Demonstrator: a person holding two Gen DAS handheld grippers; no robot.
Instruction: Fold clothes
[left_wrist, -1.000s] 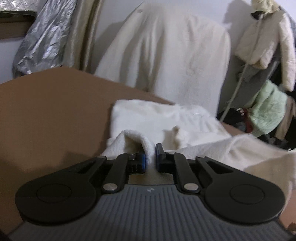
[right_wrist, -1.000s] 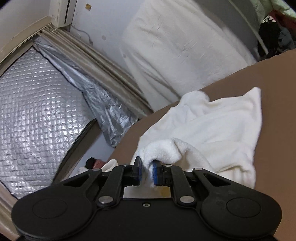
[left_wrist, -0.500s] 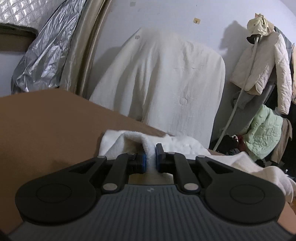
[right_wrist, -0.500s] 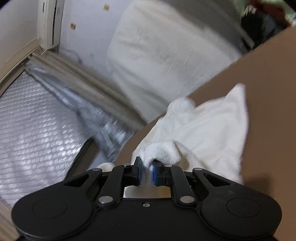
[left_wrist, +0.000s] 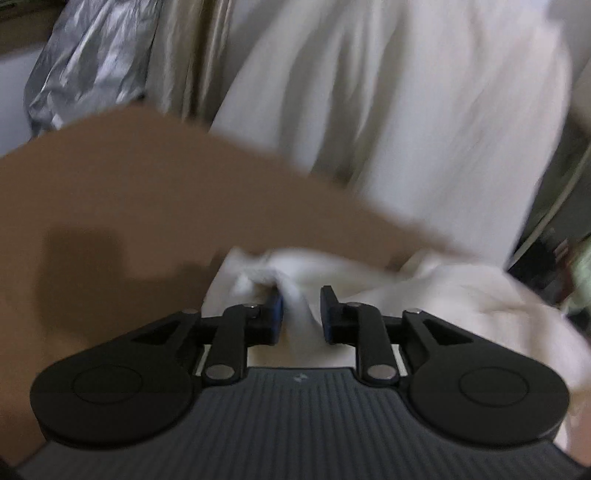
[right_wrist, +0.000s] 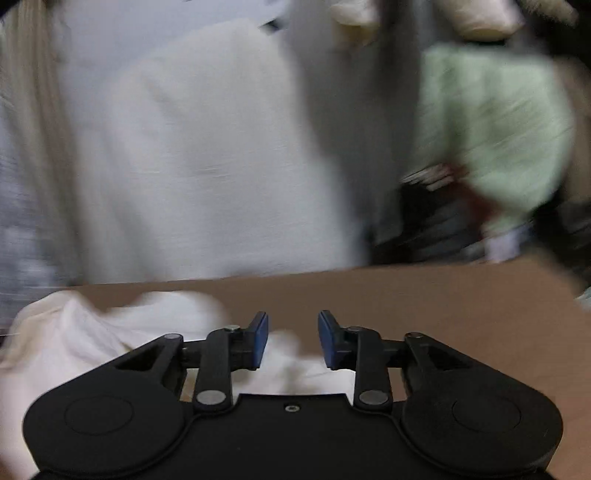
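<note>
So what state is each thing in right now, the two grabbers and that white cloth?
Left gripper: jaws opening, a fold of cloth between them, no longer pinched.
Right gripper: jaws opening, cloth lying below the gap, not gripped.
White cloth: rumpled, lying on the brown table.
Pale sheet behind the table: draped over something, hanging.

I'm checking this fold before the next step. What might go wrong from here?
1. The left gripper is opening with a ridge of the white garment between its pads; pulling away could drag the fabric and undo the fold.
2. The right gripper is opening too, above cloth bunched on the brown table, so this end may settle uneven.
3. Both views are blurred, so the fold's edges cannot be checked.
</note>
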